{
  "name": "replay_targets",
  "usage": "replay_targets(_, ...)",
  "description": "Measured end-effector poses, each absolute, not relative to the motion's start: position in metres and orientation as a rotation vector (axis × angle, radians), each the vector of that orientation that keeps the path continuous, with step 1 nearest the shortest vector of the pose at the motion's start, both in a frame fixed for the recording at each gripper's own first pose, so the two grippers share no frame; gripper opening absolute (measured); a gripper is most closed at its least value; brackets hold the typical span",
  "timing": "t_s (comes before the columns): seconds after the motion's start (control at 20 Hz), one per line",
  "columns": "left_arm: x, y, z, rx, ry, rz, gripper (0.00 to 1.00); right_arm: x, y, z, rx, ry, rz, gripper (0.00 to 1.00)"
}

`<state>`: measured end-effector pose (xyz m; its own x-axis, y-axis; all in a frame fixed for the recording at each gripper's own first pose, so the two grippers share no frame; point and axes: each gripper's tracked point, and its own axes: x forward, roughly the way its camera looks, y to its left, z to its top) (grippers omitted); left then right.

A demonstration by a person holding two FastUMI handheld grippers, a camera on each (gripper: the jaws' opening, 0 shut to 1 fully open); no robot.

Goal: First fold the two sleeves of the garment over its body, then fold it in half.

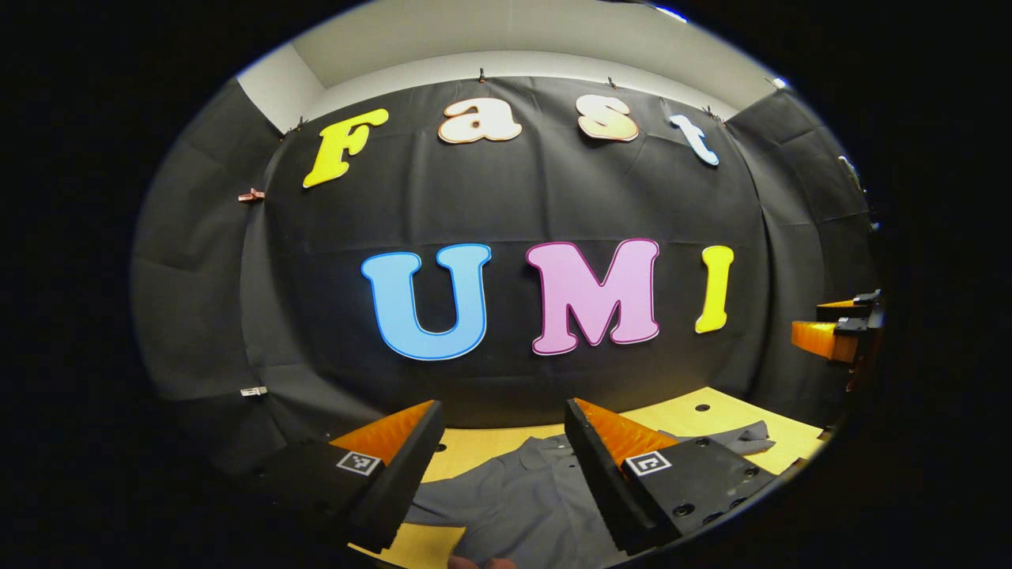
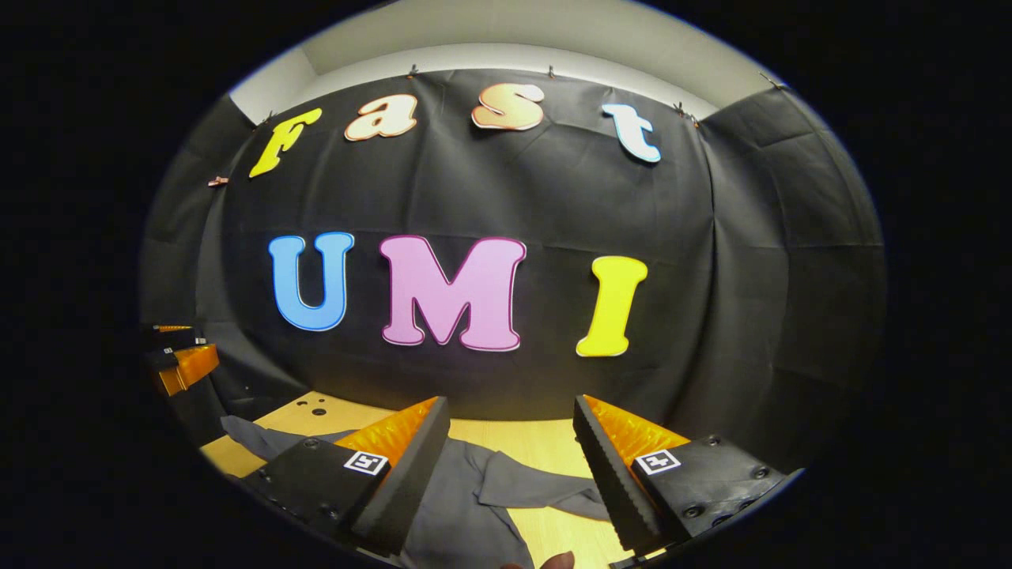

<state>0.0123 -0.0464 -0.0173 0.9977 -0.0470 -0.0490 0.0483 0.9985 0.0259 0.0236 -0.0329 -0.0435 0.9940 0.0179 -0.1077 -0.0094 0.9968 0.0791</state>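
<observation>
- Garment (image 1: 522,498) — grey, lies spread on the yellow tabletop (image 1: 696,419), one sleeve (image 2: 538,490) folded inward.
- Left claw (image 1: 502,442) hovers above it, fingers wide apart, holding nothing.
- Right claw (image 2: 510,442) likewise — spread wide, empty.

A light wooden desk (image 1: 711,419) is seen low in both views, set against the black cloth wall. Small dark holes are drilled into its top. A grey garment (image 1: 522,506) is laid flat directly on the desk, collar toward the wall, and one sleeve (image 2: 538,486) is spread out sideways over the bare wood.
</observation>
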Motion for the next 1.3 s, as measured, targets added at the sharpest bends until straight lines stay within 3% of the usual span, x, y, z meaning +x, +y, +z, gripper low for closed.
replay_targets(0.25, 0.019, -0.067, -0.028, -0.005, 0.072, -0.076, 0.96, 0.063, -0.088, -0.097, 0.072, 0.203, -0.048, 0.97)
replay_targets(0.8, 0.033, -0.090, -0.066, -0.033, 0.176, -0.006, 0.96, 0.132, -0.195, -0.285, 0.059, 0.481, -0.155, 0.98)
replay_targets(1.3, 0.047, -0.130, -0.086, -0.040, 0.235, -0.009, 0.97, 0.158, -0.217, -0.422, 0.073, 0.702, -0.155, 0.98)
